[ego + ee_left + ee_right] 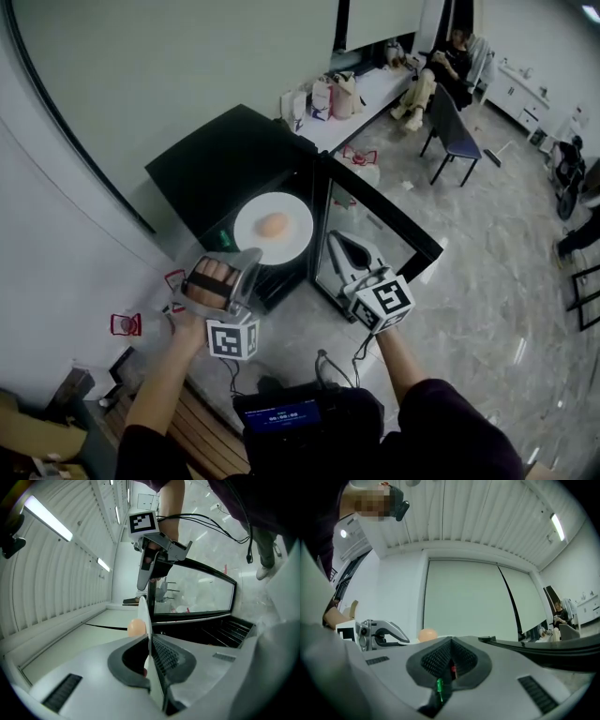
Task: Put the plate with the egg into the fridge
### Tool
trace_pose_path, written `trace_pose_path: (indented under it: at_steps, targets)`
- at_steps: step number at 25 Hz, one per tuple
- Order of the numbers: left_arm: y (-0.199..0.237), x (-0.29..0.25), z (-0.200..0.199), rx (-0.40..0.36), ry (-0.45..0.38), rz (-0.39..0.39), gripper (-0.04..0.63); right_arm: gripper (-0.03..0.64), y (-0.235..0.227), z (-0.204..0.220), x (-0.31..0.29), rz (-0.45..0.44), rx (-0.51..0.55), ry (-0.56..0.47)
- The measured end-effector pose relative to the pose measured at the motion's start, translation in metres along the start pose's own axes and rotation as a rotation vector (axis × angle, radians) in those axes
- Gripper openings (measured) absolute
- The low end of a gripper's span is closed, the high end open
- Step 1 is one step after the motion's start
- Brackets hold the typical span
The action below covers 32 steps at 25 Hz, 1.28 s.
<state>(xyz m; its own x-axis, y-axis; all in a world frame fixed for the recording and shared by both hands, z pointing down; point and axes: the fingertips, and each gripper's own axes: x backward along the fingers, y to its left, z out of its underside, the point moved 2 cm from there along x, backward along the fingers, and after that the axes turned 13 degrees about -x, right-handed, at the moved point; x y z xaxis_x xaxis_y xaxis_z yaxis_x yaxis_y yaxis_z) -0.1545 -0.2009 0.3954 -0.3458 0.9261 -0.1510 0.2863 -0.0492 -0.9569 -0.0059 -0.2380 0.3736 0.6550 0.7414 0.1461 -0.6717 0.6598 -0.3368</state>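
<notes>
Head view: the left hand-held gripper (249, 255) is clamped on the near rim of a white plate (292, 246) and holds it level in the air. A pale brown egg (273, 224) sits near the plate's middle. From above, the plate hangs at the open front of a small black fridge (225, 159), overlapping its front edge; whether it has crossed into the compartment cannot be told. The fridge's glass door (380, 220) stands swung wide open to the right, above the pale marbled floor (487, 281).

In the left gripper view the plate (145, 613) shows edge-on, pinched between the two pads, with the egg (136, 627) just beyond them. Wire racks (225, 630) inside the fridge show to the lower right.

The right hand-held gripper (335, 246) hovers beside the plate, between it and the open door, touching neither. The right gripper view shows its jaws pressed together with nothing between them. Beyond them are the egg (427, 634) and the left hand-held gripper.

Far back, a person (455, 61) sits on a chair by a long white surface (370, 98).
</notes>
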Motion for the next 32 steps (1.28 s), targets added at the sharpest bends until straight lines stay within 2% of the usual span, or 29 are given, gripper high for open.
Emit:
trace_pose_path:
  at_steps: [7,13,16,19,25,32]
  targets:
    - [-0.005,0.002,-0.042,0.015,0.047,0.044,0.02,0.006,-0.018,0.005,0.028,-0.039,-0.057,0.04]
    - [-0.023,0.005,-0.039,0.015,0.073,0.057,0.02,0.006,-0.018,0.023,0.024,-0.031,-0.082,0.049]
    - [-0.044,-0.001,-0.032,0.045,0.102,0.074,0.02,0.006,-0.019,0.044,0.019,-0.006,-0.086,0.068]
    - [-0.074,-0.014,-0.027,0.092,0.143,0.092,0.02,0.006,-0.024,0.072,0.016,0.023,-0.104,0.088]
    - [-0.15,-0.072,-0.013,0.109,0.292,0.144,0.02,0.006,-0.05,0.135,0.004,0.055,-0.147,0.141]
    - [-0.262,-0.173,0.009,0.149,0.464,0.258,0.02,0.006,-0.087,0.19,-0.01,-0.013,-0.133,0.232]
